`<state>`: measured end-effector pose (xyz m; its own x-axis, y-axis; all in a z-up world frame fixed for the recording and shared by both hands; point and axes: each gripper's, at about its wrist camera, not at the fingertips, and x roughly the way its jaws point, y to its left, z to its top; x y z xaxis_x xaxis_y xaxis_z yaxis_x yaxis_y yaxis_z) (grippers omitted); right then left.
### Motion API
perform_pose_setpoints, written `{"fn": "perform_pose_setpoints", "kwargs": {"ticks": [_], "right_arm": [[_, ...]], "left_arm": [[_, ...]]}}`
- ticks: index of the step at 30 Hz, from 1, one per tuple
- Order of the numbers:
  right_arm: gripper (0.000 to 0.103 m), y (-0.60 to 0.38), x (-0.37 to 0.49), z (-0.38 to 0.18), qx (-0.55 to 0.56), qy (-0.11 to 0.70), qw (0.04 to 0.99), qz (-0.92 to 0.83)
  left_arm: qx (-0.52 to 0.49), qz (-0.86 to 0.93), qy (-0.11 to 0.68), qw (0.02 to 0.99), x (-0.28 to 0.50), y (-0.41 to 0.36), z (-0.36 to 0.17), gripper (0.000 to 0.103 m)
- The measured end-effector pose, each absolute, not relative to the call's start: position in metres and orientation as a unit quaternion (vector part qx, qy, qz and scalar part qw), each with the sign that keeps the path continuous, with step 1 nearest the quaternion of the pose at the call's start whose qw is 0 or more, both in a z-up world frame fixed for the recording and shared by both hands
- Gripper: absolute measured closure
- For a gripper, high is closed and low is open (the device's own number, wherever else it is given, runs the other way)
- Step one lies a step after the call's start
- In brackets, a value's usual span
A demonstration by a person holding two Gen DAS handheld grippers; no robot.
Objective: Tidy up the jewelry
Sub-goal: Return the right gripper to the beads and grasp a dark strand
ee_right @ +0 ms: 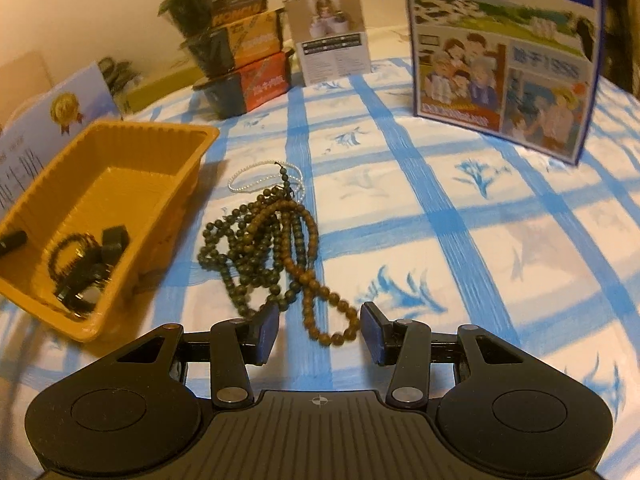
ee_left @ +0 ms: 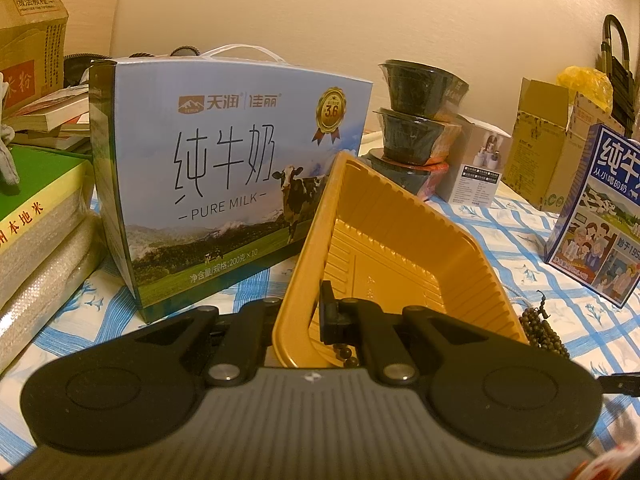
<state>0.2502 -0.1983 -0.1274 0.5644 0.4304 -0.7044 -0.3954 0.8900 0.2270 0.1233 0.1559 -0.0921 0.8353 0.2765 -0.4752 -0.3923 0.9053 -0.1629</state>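
Gripping the near wall of the mustard-yellow ribbed plastic tray (ee_left: 384,248), my left gripper (ee_left: 316,312) has its jaws pressed together on the rim, one finger inside and one outside. A dark beaded bracelet (ee_right: 70,254) lies in the tray's bottom, next to that inner finger. Just right of the tray, on the blue-and-white checked tablecloth (ee_right: 460,220), lies a tangled heap of dark green and brown wooden bead strands (ee_right: 272,248), with a thin white pearl bracelet (ee_right: 256,178) at its far end. My right gripper (ee_right: 320,326) hovers over the heap's near end, jaws spread, a brown loop between the pads but untouched. Behind stand three stacked black bowls (ee_right: 236,48) and a blue illustrated milk carton (ee_right: 504,56).
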Motion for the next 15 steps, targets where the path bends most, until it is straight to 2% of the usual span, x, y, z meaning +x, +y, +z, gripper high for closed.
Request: {"fn": "perform_pose_setpoints", "kwargs": {"ticks": [8, 10, 12, 15], "right_arm": [[0.058, -0.175, 0.270, -0.142, -0.070, 0.374, 0.889, 0.255], [0.062, -0.169, 0.271, -0.145, -0.080, 0.366, 0.889, 0.264], [0.078, -0.165, 0.271, -0.149, -0.084, 0.369, 0.883, 0.278], [0.087, -0.161, 0.265, -0.150, -0.099, 0.357, 0.884, 0.286]], "left_arm": [[-0.127, 0.176, 0.227, 0.949, 0.123, 0.156, -0.092, 0.096], [-0.127, 0.176, 0.227, 0.949, 0.123, 0.156, -0.092, 0.096], [-0.127, 0.176, 0.226, 0.949, 0.124, 0.156, -0.092, 0.096], [-0.128, 0.176, 0.226, 0.949, 0.123, 0.156, -0.092, 0.096]]}}
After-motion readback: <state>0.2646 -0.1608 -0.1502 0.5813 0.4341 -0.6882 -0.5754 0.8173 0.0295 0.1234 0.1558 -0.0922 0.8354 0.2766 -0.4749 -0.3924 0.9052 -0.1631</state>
